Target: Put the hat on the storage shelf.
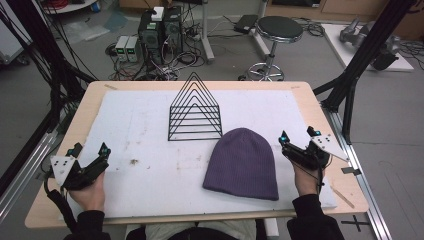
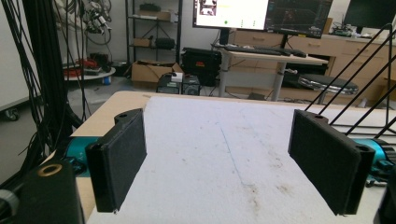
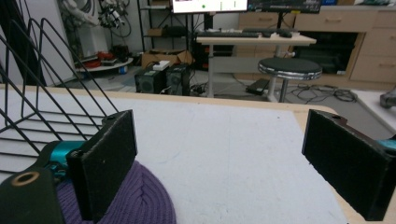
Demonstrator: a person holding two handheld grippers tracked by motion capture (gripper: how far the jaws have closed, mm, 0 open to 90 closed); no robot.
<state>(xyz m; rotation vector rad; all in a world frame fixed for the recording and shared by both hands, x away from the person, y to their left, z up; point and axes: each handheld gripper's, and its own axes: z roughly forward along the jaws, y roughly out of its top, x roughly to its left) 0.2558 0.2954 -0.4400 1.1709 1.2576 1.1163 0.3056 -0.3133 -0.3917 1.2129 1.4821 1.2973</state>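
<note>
Both my grippers gape wide, holding nothing: right gripper [image 1: 298, 141] just right of the purple hat [image 1: 243, 163], left gripper [image 1: 90, 157] well left of it.

High view looks down over the table [image 1: 320, 107]; both gripper views sit low, facing forward across it, sharing the rack [image 1: 195, 112] and stool [image 3: 289, 69].

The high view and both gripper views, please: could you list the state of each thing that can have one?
Purple beanie: lying flat on the white mat, untouched.
Black wire rack: upright, empty, behind the beanie.
Left tongs: open, holding nothing.
Right tongs: open, beside the beanie, holding nothing.
White mat: flat, lightly stained.
</note>
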